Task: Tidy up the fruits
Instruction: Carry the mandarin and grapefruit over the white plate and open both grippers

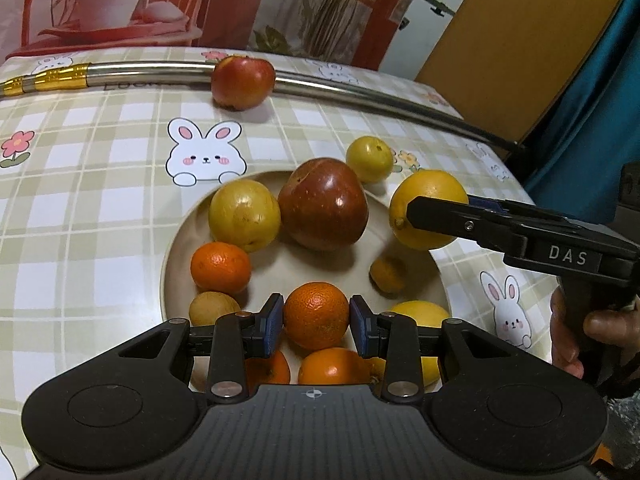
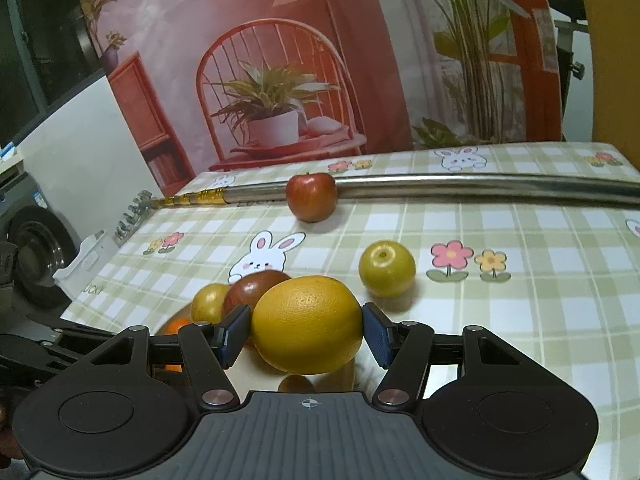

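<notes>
My left gripper (image 1: 316, 318) has its jaws closed narrow on a small orange (image 1: 316, 314), the blue pads pressing on its two sides. It hangs over the near part of the plate (image 1: 176, 248), I think so that the orange can go down among the other fruit there. The plate already carries a tangerine (image 1: 220, 267), a yellow fruit (image 1: 244, 216) and a dark red apple (image 1: 323, 204), set close together, so free room is little.

My right gripper (image 2: 307, 334) holds a big lemon (image 2: 307, 324) with the jaws about half open, because this fruit is wide. It sits at the right rim of the plate; whether it already rests on something I cannot tell, the view below is hidden by the fruit.

Still on the surface (image 2: 520, 240), apart from the plate: a small green-yellow fruit (image 2: 386, 268) near the rim, and a red apple (image 2: 311, 197) touching the metal pole (image 2: 480, 185) at the far side. I judge these two wait to be collected.
</notes>
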The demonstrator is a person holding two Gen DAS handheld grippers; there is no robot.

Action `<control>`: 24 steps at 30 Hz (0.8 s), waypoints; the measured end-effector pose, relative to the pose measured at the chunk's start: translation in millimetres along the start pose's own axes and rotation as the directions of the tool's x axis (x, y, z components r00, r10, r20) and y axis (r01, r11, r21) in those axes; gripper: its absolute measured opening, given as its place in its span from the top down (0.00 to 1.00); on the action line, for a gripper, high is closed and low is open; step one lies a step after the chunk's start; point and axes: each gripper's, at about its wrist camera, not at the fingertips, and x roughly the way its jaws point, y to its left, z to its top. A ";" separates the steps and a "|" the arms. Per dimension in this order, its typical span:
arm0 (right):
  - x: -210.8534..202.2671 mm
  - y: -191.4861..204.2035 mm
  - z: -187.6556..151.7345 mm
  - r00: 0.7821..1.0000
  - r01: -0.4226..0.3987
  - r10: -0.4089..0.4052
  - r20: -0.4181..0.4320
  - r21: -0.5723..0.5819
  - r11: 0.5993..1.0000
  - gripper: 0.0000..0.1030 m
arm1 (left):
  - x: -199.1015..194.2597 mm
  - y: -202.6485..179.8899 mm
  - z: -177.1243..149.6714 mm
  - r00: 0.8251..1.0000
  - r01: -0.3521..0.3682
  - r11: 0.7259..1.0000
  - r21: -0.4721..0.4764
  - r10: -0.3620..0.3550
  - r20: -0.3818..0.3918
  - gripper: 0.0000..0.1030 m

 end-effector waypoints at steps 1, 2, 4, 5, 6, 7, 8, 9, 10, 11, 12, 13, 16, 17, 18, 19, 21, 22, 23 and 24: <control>0.3 -0.5 -1.2 1.000 0.000 0.000 -0.001 0.005 1.000 0.45 | 1.5 0.3 -0.1 1.000 -0.003 1.000 0.001 0.003 -0.005 0.63; 0.9 -0.8 -2.2 1.000 0.001 -0.001 -0.003 0.009 1.000 0.45 | 3.3 0.4 0.2 1.000 -0.007 1.000 0.003 0.007 -0.008 0.63; 2.3 -0.5 -3.8 1.000 0.000 0.000 -0.009 0.008 1.000 0.45 | 2.6 -0.6 0.6 1.000 -0.010 1.000 0.005 0.010 -0.008 0.63; 2.8 0.5 -4.8 1.000 -0.001 0.001 -0.012 0.005 1.000 0.45 | 2.4 -0.4 0.7 1.000 -0.011 1.000 0.004 0.011 -0.009 0.63; 3.4 1.5 -5.4 1.000 -0.004 0.004 -0.015 0.002 1.000 0.45 | 2.5 -1.8 0.8 1.000 -0.012 1.000 0.005 0.012 -0.010 0.63; 3.8 2.9 -5.8 1.000 -0.007 0.007 -0.017 -0.002 1.000 0.45 | 2.0 -2.5 0.4 1.000 -0.013 1.000 0.007 0.013 -0.011 0.63; 4.6 4.1 -6.0 1.000 -0.011 0.010 -0.020 -0.006 1.000 0.45 | 1.3 -3.9 0.0 1.000 -0.013 1.000 0.012 0.013 -0.011 0.63; 4.9 5.9 -6.7 1.000 -0.015 0.014 -0.022 -0.010 1.000 0.45 | 0.5 -4.9 -1.0 1.000 -0.011 1.000 0.018 0.011 -0.012 0.64; 4.9 7.9 -7.5 1.000 -0.019 0.019 -0.024 -0.015 1.000 0.45 | -0.4 -6.0 -1.8 1.000 -0.010 1.000 0.022 0.010 -0.013 0.64; 5.1 9.9 -8.1 0.999 -0.023 0.023 -0.026 -0.019 1.000 0.45 | -0.9 -6.9 -2.5 1.000 -0.006 1.000 0.026 0.007 -0.014 0.64; 5.7 12.3 -8.4 0.999 -0.027 0.027 -0.029 -0.023 0.999 0.45 | -1.9 -8.0 -3.4 1.000 -0.001 1.000 0.030 0.002 -0.016 0.63; 6.1 14.3 -8.8 0.999 -0.032 0.031 -0.031 -0.025 0.999 0.45 | -2.7 -8.7 -4.1 1.000 0.003 1.000 0.031 -0.003 -0.017 0.63; 7.8 18.5 -10.0 0.998 -0.046 0.045 -0.043 -0.032 0.998 0.45 | -5.6 -9.8 -6.4 1.000 0.010 0.999 0.031 -0.009 -0.017 0.63; 8.8 20.4 -10.8 0.998 -0.049 0.048 -0.048 -0.035 0.998 0.45 | -6.1 -9.6 -7.0 1.000 0.013 1.000 0.026 -0.012 -0.016 0.63; 9.3 21.6 -11.2 0.997 -0.052 0.050 -0.052 -0.037 0.998 0.45 | -6.5 -9.0 -7.4 1.000 0.015 1.000 0.020 -0.015 -0.016 0.63; 9.4 23.0 -12.2 0.997 -0.056 0.054 -0.052 -0.040 0.998 0.45 | -7.5 -8.2 -7.9 1.000 0.018 1.000 0.014 -0.018 -0.015 0.63; 9.7 25.4 -13.2 0.997 -0.061 0.058 -0.056 -0.048 0.997 0.45 | -9.5 -7.0 -8.8 1.000 0.024 1.000 0.005 -0.024 -0.013 0.63; 9.8 26.8 -13.6 0.997 -0.060 0.057 -0.059 -0.053 0.997 0.45 | -10.5 -6.6 -9.4 1.000 0.029 1.000 0.003 -0.029 -0.012 0.63; 9.7 28.2 -14.2 0.997 -0.059 0.055 -0.060 -0.061 0.996 0.45 | -11.7 -6.2 -10.3 0.999 0.033 0.999 0.004 -0.033 -0.011 0.63; 9.4 29.5 -14.7 0.997 -0.060 0.055 -0.063 -0.068 0.996 0.45 | -12.7 -6.2 -10.8 0.999 0.036 0.999 0.007 -0.036 -0.010 0.63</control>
